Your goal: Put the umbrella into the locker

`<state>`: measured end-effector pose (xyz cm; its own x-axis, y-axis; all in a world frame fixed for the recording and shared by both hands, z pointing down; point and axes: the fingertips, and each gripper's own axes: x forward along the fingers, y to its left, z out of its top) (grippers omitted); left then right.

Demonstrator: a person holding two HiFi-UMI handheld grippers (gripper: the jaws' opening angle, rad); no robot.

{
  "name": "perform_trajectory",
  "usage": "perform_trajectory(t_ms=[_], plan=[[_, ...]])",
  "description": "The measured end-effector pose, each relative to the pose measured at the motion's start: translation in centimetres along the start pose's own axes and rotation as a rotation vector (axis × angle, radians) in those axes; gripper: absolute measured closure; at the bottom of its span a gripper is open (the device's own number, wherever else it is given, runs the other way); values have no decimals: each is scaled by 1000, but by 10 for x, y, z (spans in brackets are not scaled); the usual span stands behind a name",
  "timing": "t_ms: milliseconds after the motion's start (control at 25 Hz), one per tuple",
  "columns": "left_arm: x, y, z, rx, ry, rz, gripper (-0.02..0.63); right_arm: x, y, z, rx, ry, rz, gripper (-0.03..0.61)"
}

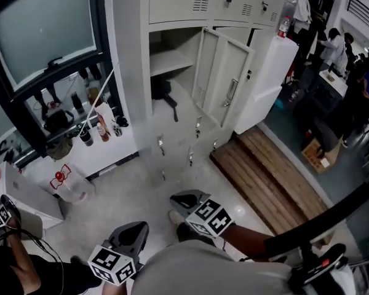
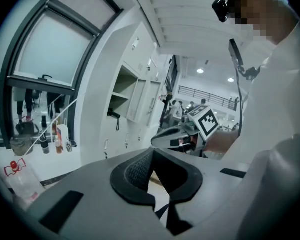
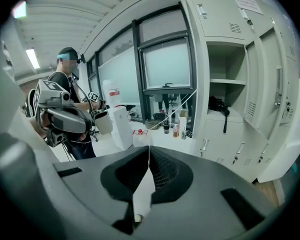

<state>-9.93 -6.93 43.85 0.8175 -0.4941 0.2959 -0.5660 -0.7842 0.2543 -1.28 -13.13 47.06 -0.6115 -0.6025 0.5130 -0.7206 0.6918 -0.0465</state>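
The black umbrella [image 1: 162,93] lies inside the open locker compartment [image 1: 172,60], under its shelf, with a strap hanging over the front edge. It also shows in the left gripper view [image 2: 113,115] and in the right gripper view [image 3: 217,105]. Both grippers are well short of the locker, low and close to my body. My left gripper [image 1: 135,231] has its jaws shut with nothing between them [image 2: 152,152]. My right gripper [image 1: 183,198] is shut and empty too [image 3: 149,149], and it faces the lockers. The left gripper view catches the right gripper [image 2: 190,129] off to its right.
The locker door [image 1: 220,82] hangs open to the right. A wooden platform [image 1: 273,177] lies on the floor beside the lockers. Bottles [image 1: 98,128] stand on the window ledge, and a white box [image 1: 31,195] sits at left. Another person [image 1: 12,251] is at lower left; more people [image 1: 338,48] stand far right.
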Motion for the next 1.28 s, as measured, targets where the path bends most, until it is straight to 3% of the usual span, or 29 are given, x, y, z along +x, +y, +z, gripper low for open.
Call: perform_trajectory(t_ms=[560, 1280], plan=[[10, 1, -10, -18, 18, -9, 603, 7, 9, -10, -6, 13, 40, 561], [47, 10, -4, -63, 67, -14, 603, 14, -29, -25, 27, 34, 31, 561]])
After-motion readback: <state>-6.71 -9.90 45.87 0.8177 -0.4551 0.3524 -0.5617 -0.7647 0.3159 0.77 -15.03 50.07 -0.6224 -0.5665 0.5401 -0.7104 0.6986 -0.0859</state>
